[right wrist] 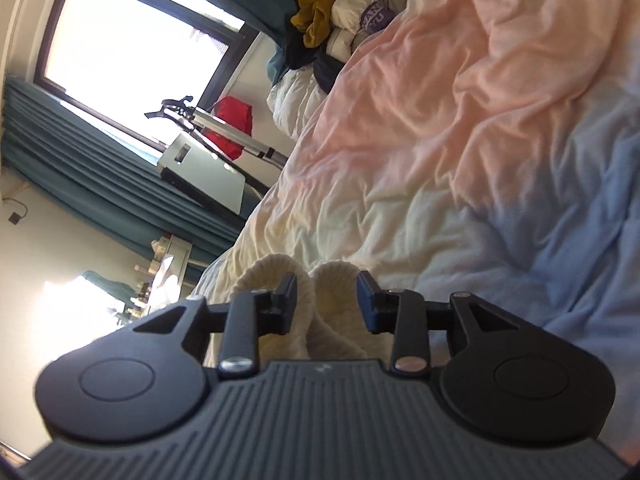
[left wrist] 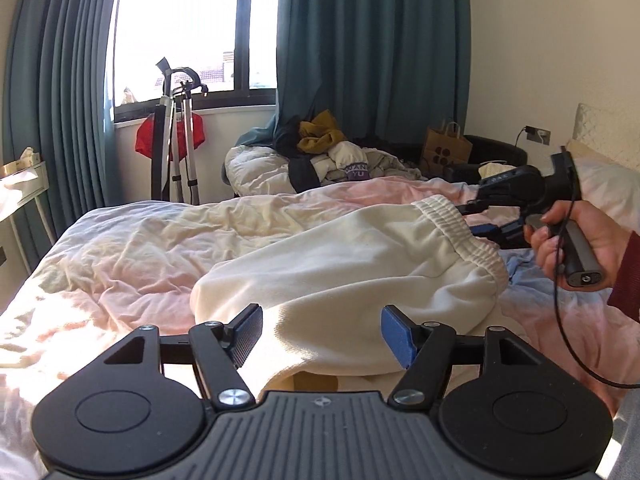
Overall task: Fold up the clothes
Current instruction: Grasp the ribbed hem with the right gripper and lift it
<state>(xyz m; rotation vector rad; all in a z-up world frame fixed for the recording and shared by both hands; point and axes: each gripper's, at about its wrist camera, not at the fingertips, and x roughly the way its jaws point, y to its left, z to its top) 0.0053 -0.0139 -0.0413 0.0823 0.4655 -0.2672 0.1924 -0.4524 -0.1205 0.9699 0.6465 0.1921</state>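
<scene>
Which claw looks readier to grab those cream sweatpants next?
Probably the right claw: its open jaws already straddle the sweatpants' ribbed edge. The left claw, also open, only hovers above plain fabric.

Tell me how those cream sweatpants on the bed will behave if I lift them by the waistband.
The cream sweatpants would probably hang floppy: they already slump in soft folds on the bed. The thick fleece suggests some weight. The gathered waistband likely grips well rather than slipping.

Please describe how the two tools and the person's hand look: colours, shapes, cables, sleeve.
Each tool, left tool and right tool, has black linkage arms, round black discs and a ribbed grey body. The left's pads are blue. A black cable hangs by the right hand, which has a dark red sleeve.
</scene>
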